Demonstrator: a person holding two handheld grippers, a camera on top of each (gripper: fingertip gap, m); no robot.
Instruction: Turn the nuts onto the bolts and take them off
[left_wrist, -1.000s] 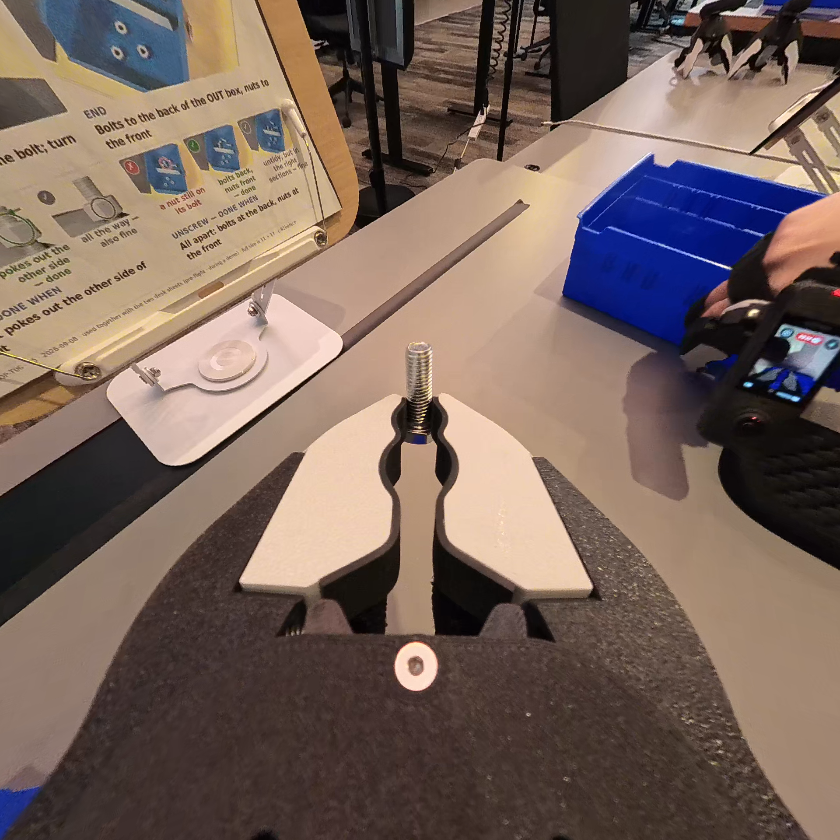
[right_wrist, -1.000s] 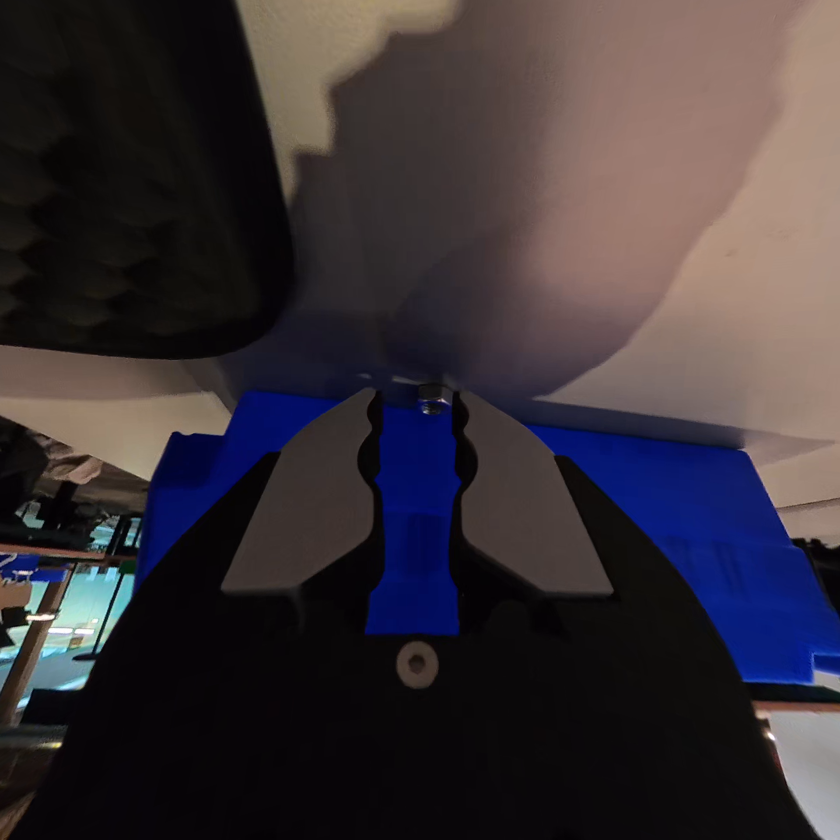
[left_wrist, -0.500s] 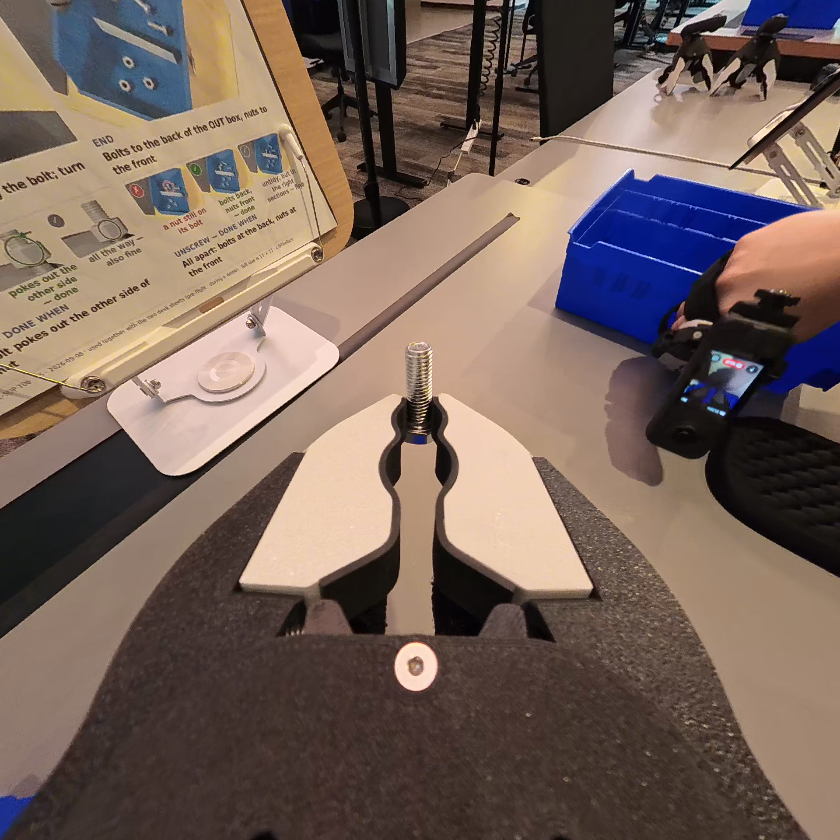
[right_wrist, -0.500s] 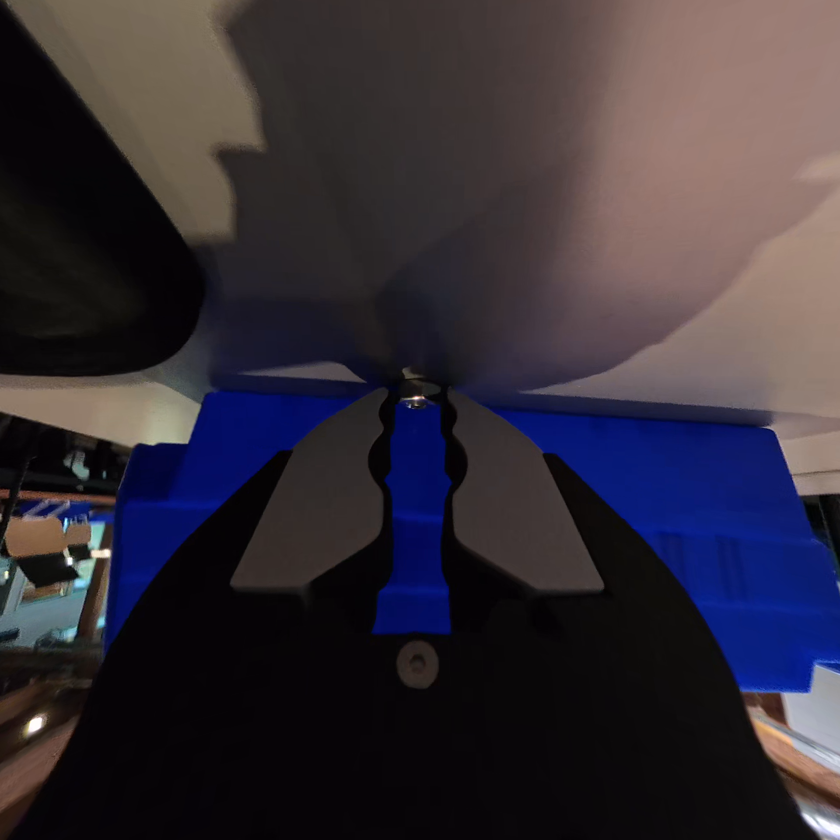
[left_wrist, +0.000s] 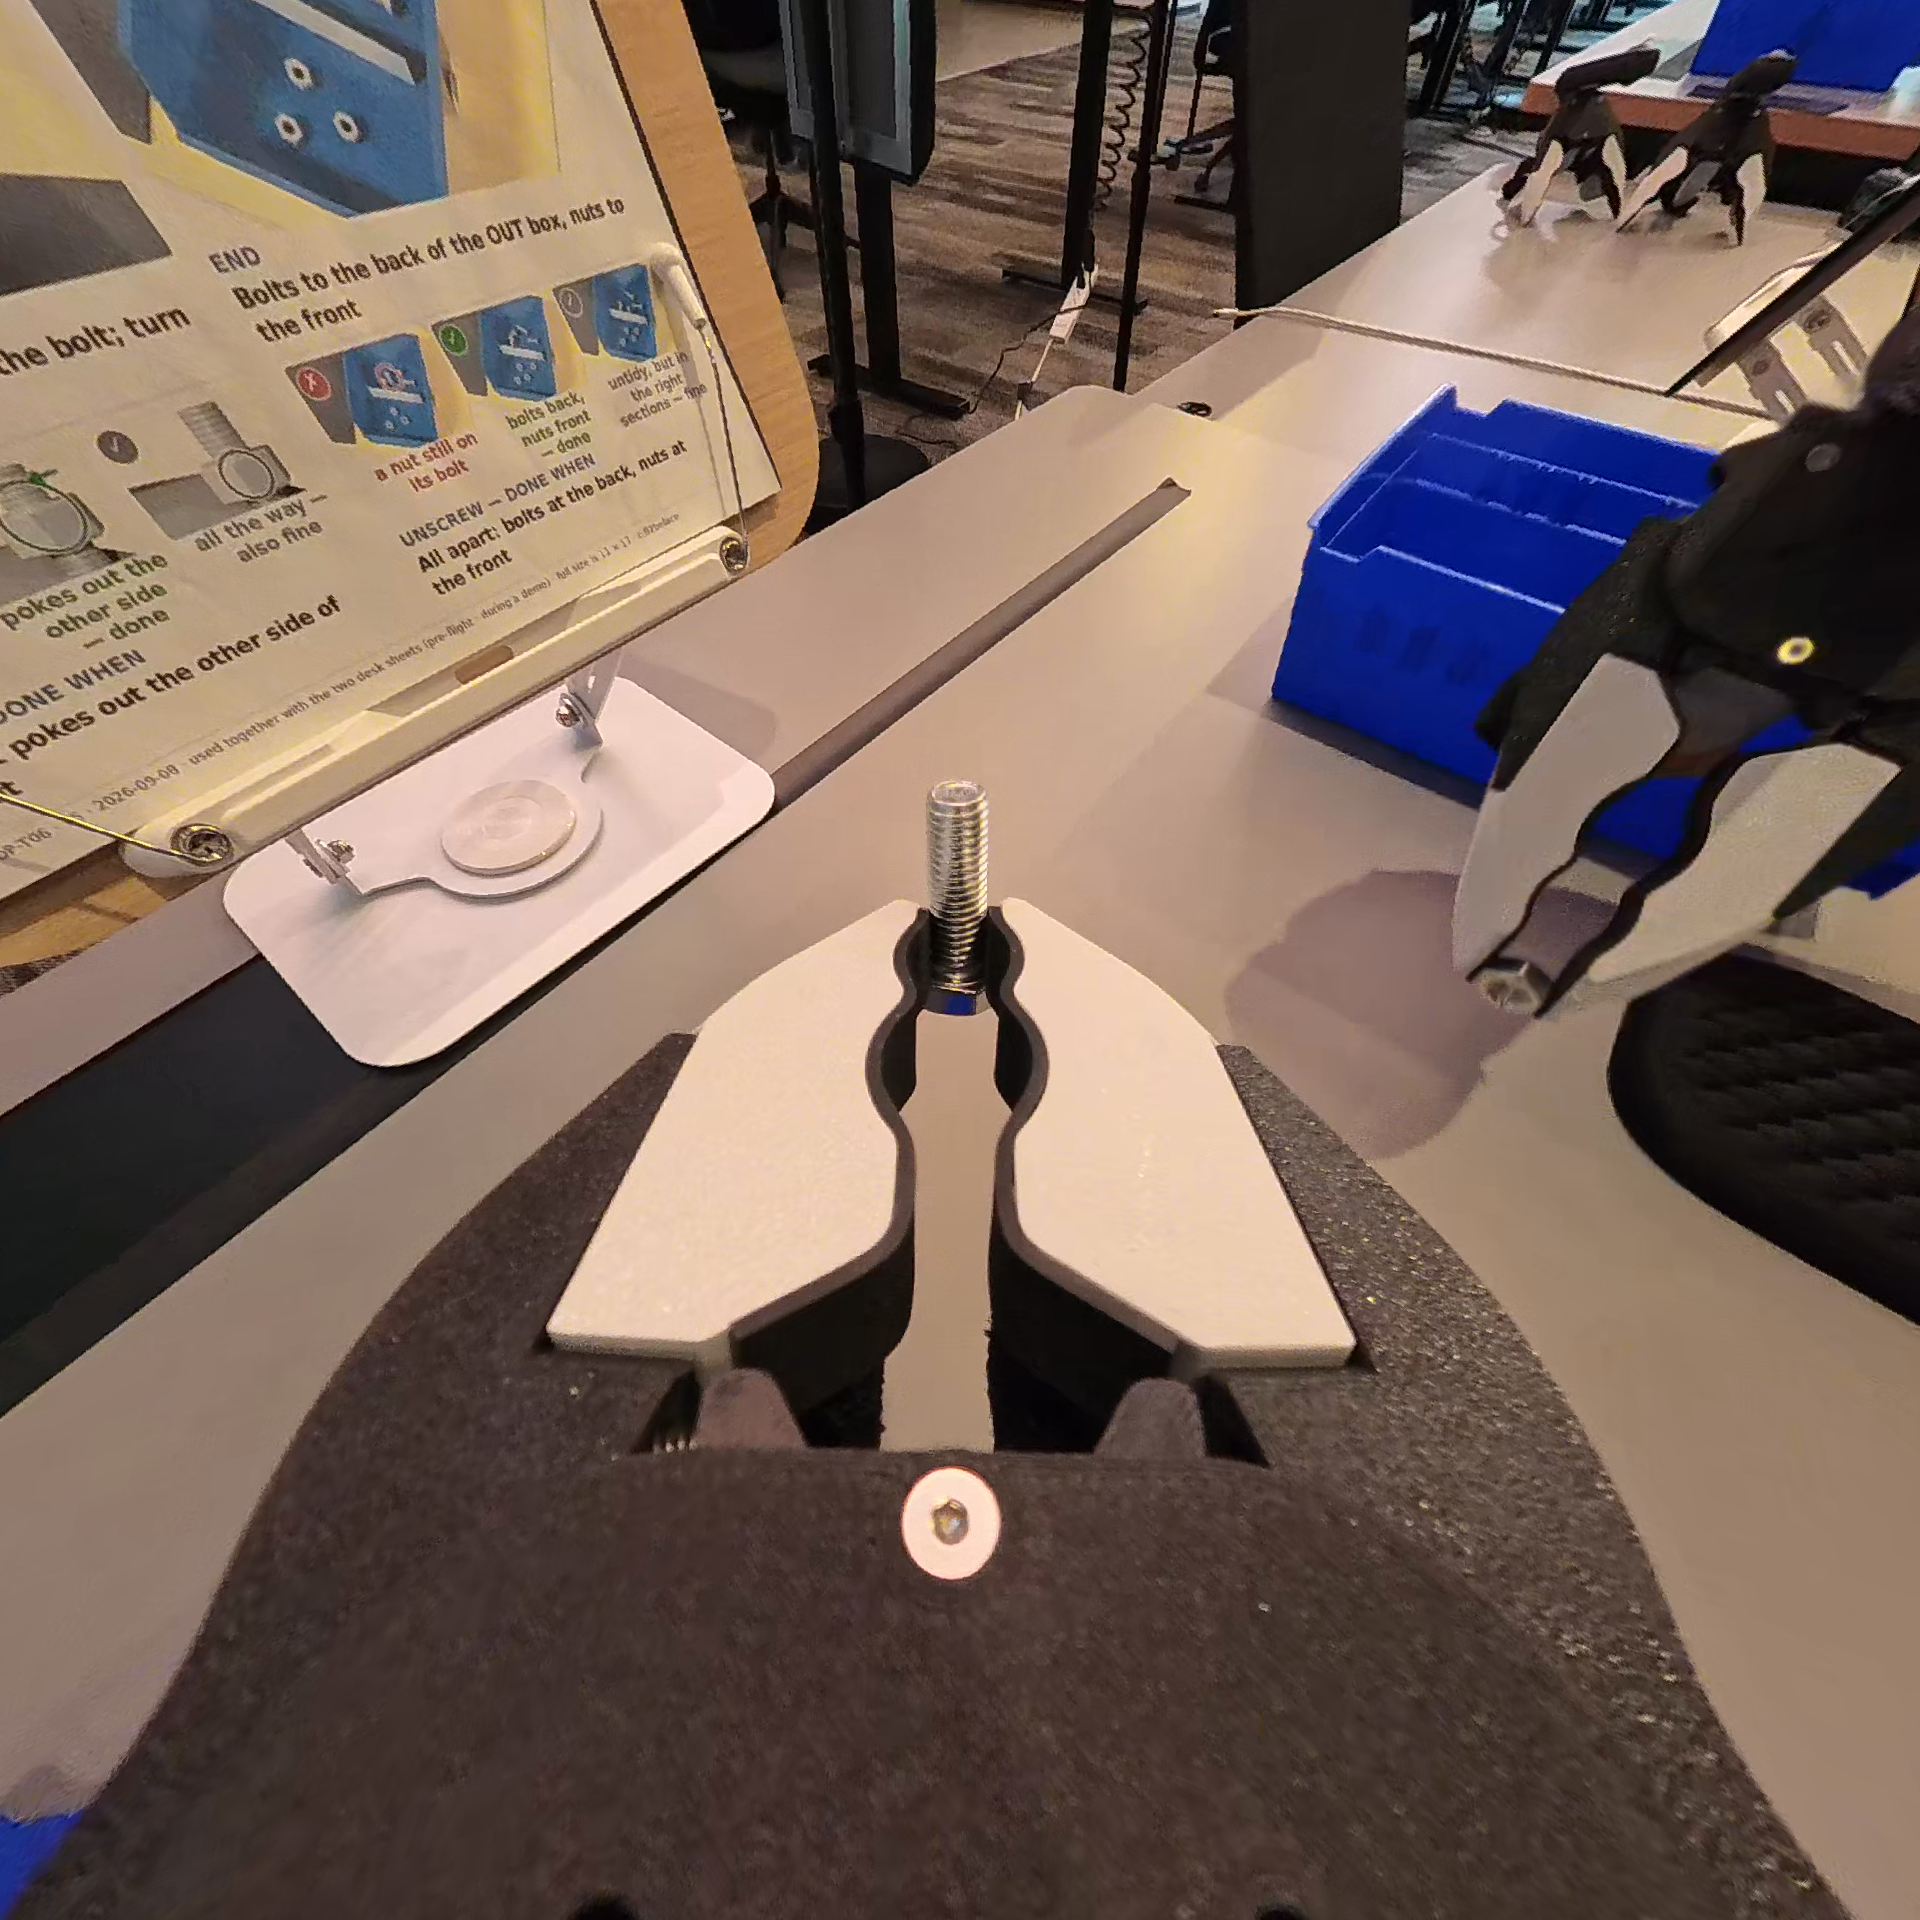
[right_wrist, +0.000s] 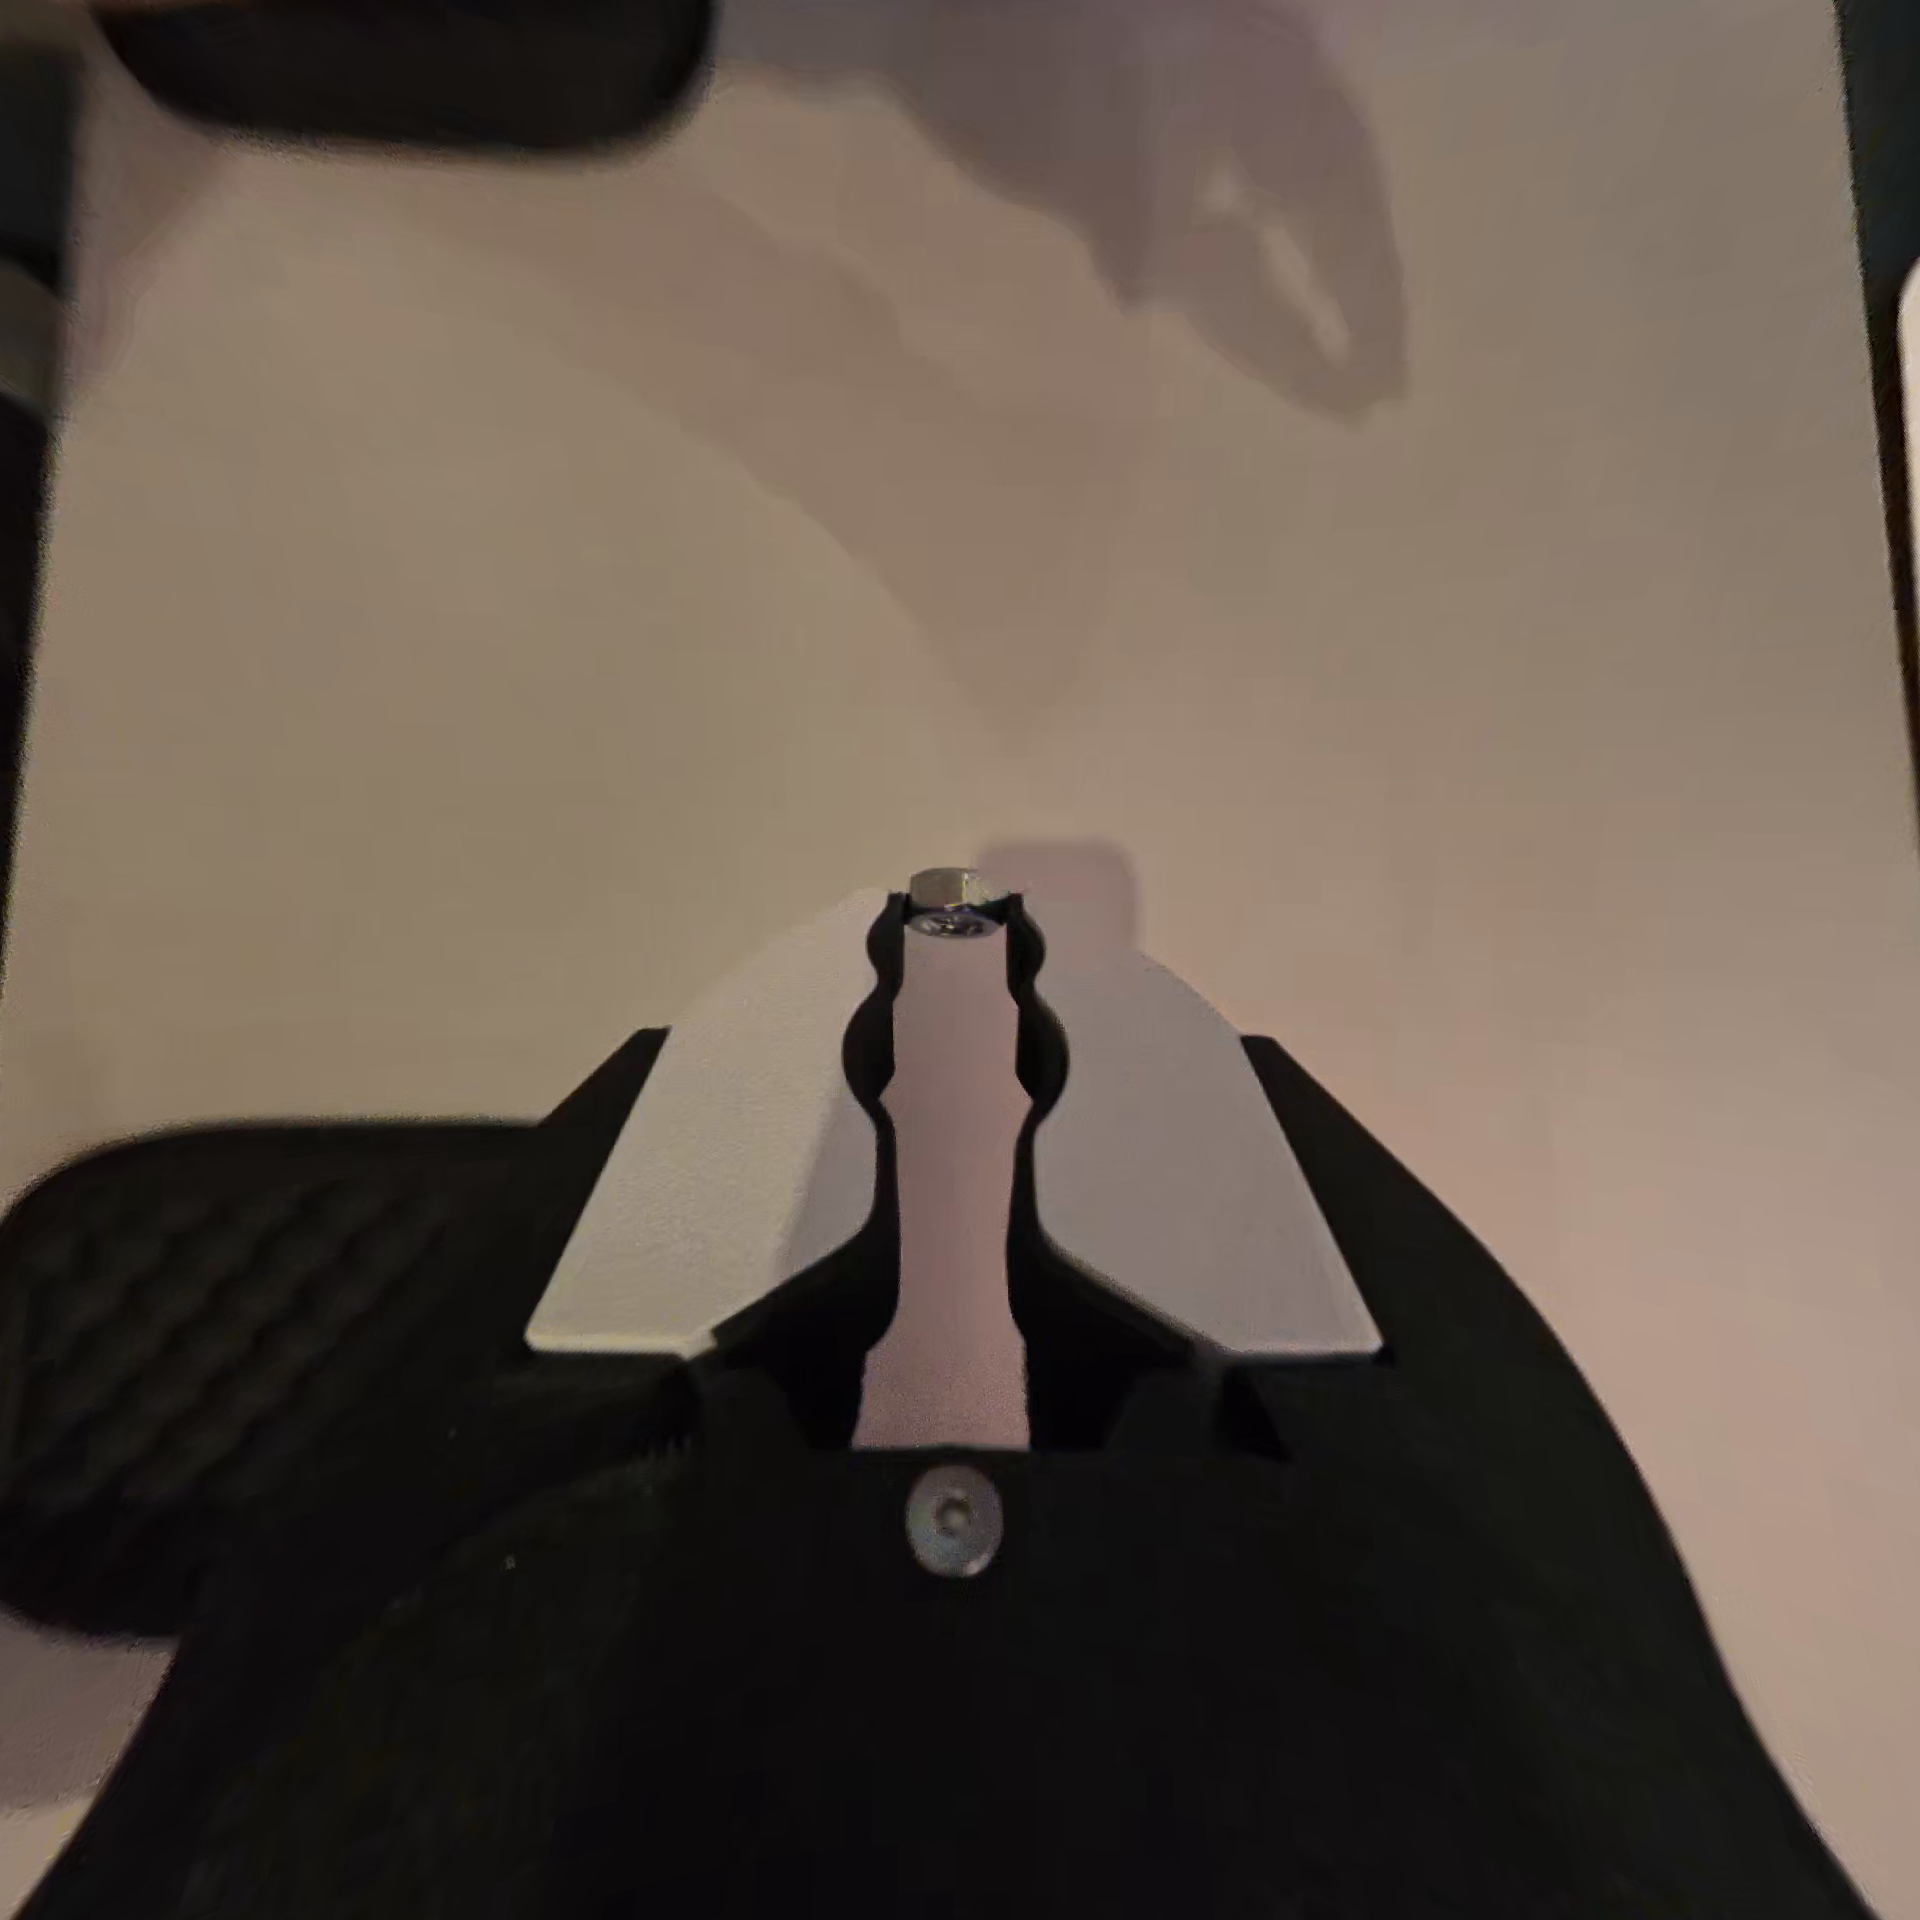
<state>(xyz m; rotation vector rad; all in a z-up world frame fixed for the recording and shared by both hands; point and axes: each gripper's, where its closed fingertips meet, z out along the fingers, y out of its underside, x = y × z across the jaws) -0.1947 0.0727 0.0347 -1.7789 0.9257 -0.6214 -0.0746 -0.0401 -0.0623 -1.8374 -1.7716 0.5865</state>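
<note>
**Nut and bolt held ready for threading**

While the left gripper (left_wrist: 957, 940) clamps a silver threaded steel bolt (left_wrist: 956, 847) near its tips, the shank stands upright and bare above the white fingers, seemingly so a nut can be lowered onto its free end. The gripper lies low and level over the grey table (left_wrist: 1091, 675), pointing towards the far edge, where a printed instruction board on a white stand (left_wrist: 395, 416) is propped.

To the right, the right gripper (left_wrist: 1512, 982) slants steeply down from above, tips towards the table surface, pinching a small silver hexagonal nut (left_wrist: 1507, 985) at the very ends of its white fingers. Its own camera shows the nut (right_wrist: 948, 902) gripped across its flats, hole roughly in line with the fingers. The nut remains well apart from the bolt.

Behind the right gripper, a blue plastic compartment bin (left_wrist: 1455, 561) sits towards the table's far right edge, and a black mesh pad (left_wrist: 1787, 1122) lies beneath it.
</note>
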